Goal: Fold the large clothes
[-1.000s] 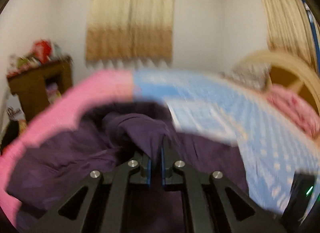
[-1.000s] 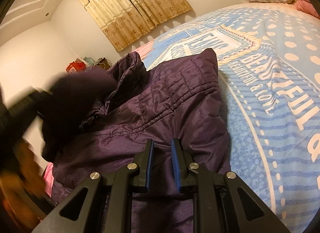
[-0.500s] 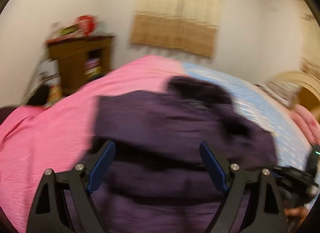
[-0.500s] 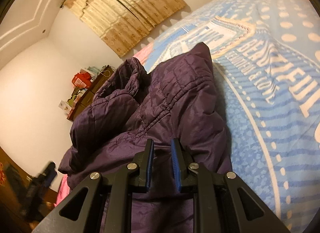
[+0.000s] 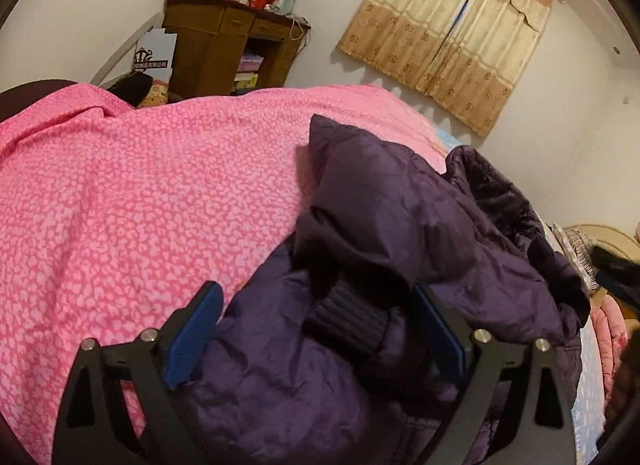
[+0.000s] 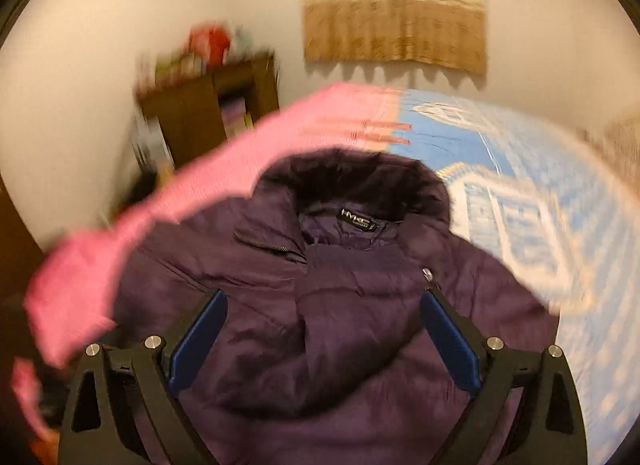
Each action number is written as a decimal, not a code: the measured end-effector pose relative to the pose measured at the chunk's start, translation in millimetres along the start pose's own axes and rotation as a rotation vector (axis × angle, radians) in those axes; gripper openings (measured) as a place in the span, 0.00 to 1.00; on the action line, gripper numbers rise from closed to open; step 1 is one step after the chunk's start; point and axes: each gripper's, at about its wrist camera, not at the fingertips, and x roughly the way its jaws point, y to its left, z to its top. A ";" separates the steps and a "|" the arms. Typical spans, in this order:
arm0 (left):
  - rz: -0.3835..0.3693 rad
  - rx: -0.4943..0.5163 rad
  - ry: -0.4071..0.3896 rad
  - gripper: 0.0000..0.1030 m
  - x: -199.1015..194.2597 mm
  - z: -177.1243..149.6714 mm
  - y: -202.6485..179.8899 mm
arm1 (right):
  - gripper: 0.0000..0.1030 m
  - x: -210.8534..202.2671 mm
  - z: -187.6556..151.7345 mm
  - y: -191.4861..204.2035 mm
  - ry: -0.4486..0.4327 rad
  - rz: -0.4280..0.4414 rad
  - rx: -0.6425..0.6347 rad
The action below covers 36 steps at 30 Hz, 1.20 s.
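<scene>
Both my left gripper [image 5: 316,329] and right gripper [image 6: 324,337] have just sprung apart, letting go of the purple jacket [image 6: 320,305]. It lies mid-bed, sleeves folded in, across the pink cover [image 5: 140,205] and blue sheet [image 6: 540,225]; body fold next.

The left wrist camera sits low and close over the jacket [image 5: 400,233], facing across the pink cover [image 5: 140,205] toward the cabinet [image 5: 228,49] and curtain [image 5: 452,45]. The right wrist camera, blurred, looks down on the jacket's collar [image 6: 352,185] toward the same wall. Both views share jacket, cabinet [image 6: 208,105] and curtain [image 6: 394,9].
</scene>
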 end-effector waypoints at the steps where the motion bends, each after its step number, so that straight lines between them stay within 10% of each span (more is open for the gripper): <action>1: 0.000 0.000 -0.001 0.94 0.4 -0.8 -0.2 | 0.93 18.6 3.3 10.7 0.035 -0.036 -0.051; 2: 0.000 0.000 -0.002 0.94 -0.1 -1.0 0.0 | 0.90 31.8 3.9 15.0 0.058 -0.087 -0.083; 4: -0.006 -0.003 -0.005 0.94 -0.2 -3.8 2.6 | 0.35 49.2 1.2 11.0 0.095 -0.173 -0.124; 7: -0.016 -0.008 -0.008 0.94 -0.7 -7.0 7.9 | 0.24 41.2 -3.6 -25.8 0.103 -0.134 -0.016; 12: -0.025 -0.024 -0.022 0.95 -3.4 -8.4 13.4 | 0.22 -34.6 -24.1 -95.1 -0.114 -0.050 0.290; 16: 0.005 -0.042 -0.039 0.94 -3.9 -8.2 18.4 | 0.19 -44.0 -78.8 -124.1 -0.167 -0.121 0.421; 19: 0.026 -0.033 -0.029 0.94 -1.6 -6.9 17.0 | 0.38 -12.0 -139.9 -154.8 -0.052 -0.010 0.597; 21: 0.023 -0.037 -0.029 0.94 -1.6 -6.2 18.5 | 0.38 -24.3 -158.6 -169.0 -0.124 0.067 0.669; 26: 0.032 -0.026 -0.026 0.93 -2.8 -4.9 17.7 | 0.38 -62.9 -162.9 -182.7 -0.086 -0.096 0.674; 36: 0.105 0.205 -0.170 0.91 -46.4 24.0 -42.2 | 0.38 -90.5 -82.3 -117.7 -0.195 0.017 0.342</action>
